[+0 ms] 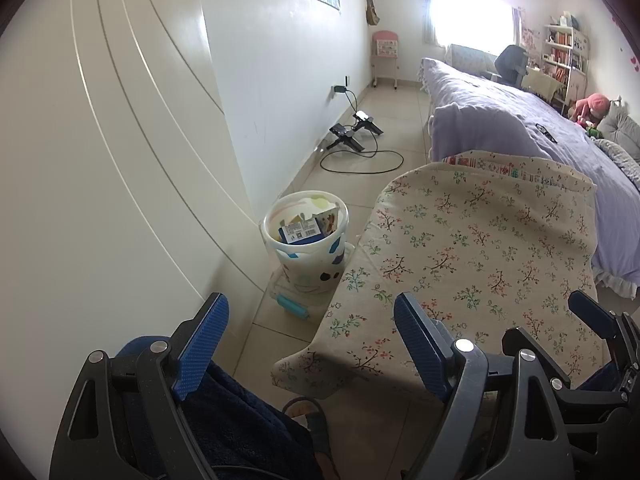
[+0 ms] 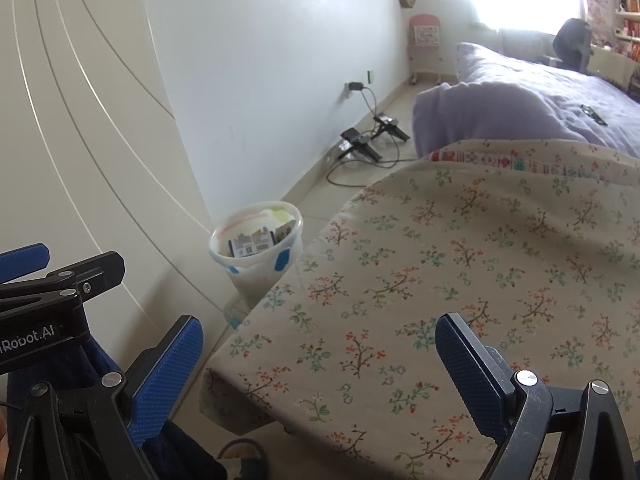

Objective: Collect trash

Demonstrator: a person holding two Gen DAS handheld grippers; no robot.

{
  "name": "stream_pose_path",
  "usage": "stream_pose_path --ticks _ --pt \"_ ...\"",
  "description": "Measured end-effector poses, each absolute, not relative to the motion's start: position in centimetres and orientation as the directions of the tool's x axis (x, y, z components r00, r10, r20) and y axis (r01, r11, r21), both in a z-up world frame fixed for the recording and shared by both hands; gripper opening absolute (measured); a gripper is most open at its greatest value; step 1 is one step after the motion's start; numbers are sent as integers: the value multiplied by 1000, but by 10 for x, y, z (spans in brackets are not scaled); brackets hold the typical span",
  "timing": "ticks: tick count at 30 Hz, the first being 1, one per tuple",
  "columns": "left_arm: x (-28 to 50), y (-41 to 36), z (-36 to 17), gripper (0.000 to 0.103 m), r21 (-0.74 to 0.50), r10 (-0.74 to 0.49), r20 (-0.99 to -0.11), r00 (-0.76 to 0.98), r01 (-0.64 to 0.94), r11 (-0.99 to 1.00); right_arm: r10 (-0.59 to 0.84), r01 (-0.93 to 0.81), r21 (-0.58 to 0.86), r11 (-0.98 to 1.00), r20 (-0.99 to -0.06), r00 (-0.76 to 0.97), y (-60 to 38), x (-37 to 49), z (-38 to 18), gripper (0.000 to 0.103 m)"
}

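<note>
A white trash bin [image 1: 306, 246] with blue patches stands on the floor by the wall, left of the table; it holds boxes and wrappers [image 1: 308, 226]. It also shows in the right wrist view [image 2: 258, 254]. My left gripper [image 1: 312, 332] is open and empty, held low at the table's near left corner. My right gripper [image 2: 320, 354] is open and empty, over the near edge of the table. The right gripper's finger [image 1: 592, 314] shows at the left view's right edge, and the left gripper [image 2: 24, 258] at the right view's left edge.
A table with a floral cloth [image 1: 472, 256] fills the middle. A bed with a purple cover [image 1: 520, 120] lies behind it. Chargers and cables [image 1: 352, 140] lie on the floor by the wall. A white wardrobe [image 1: 100, 160] stands left. A clear box [image 1: 296, 304] sits under the bin.
</note>
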State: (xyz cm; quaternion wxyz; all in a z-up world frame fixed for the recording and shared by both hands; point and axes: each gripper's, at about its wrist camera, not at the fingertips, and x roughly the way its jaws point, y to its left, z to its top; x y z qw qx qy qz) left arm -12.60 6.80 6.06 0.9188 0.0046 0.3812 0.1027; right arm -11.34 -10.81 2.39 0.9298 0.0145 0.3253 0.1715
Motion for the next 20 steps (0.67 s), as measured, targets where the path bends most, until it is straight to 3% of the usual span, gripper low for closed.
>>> stream_pose_path --ticks 20 --pt "-128 70 60 87 86 199 -703 683 -197 977 326 -309 136 941 -602 728 -108 -114 23 97"
